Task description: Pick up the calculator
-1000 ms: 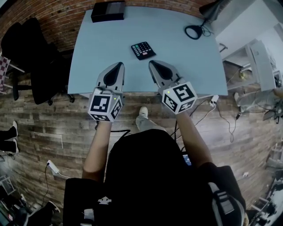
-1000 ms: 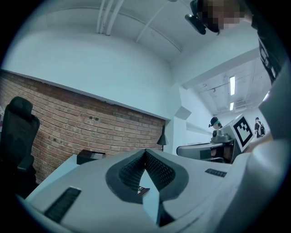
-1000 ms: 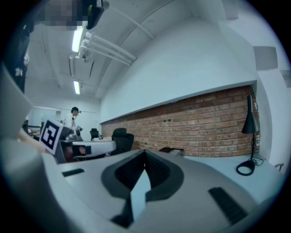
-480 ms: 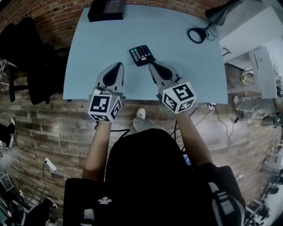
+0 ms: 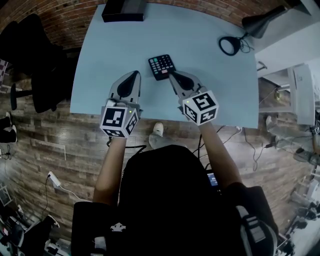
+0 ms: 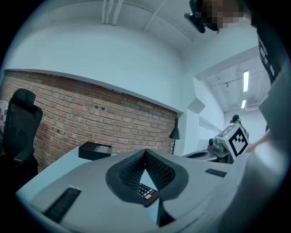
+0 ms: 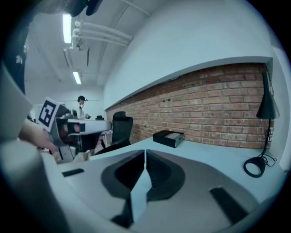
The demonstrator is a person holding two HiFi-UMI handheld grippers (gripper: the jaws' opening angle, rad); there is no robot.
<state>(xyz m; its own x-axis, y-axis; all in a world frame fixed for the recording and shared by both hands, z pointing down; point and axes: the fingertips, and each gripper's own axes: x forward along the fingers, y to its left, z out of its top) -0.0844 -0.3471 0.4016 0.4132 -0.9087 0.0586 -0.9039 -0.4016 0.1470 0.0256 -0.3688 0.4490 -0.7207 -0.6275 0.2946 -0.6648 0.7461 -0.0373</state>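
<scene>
Lying flat on the blue table (image 5: 115, 45), the calculator (image 5: 161, 66) sits just beyond the right gripper (image 5: 172, 75), closed and empty like the left gripper (image 5: 135, 73). Probably light, stiff and thin, it is best pinched across its side edges.

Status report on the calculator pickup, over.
Left tool and right tool shut, empty. Calculator flat on table, right tool's tip at its near edge. Nothing blocking.

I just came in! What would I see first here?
The grey left gripper and right gripper point over a pale blue table. A dark calculator lies by the right gripper's tip. A black box sits at the far edge.
</scene>
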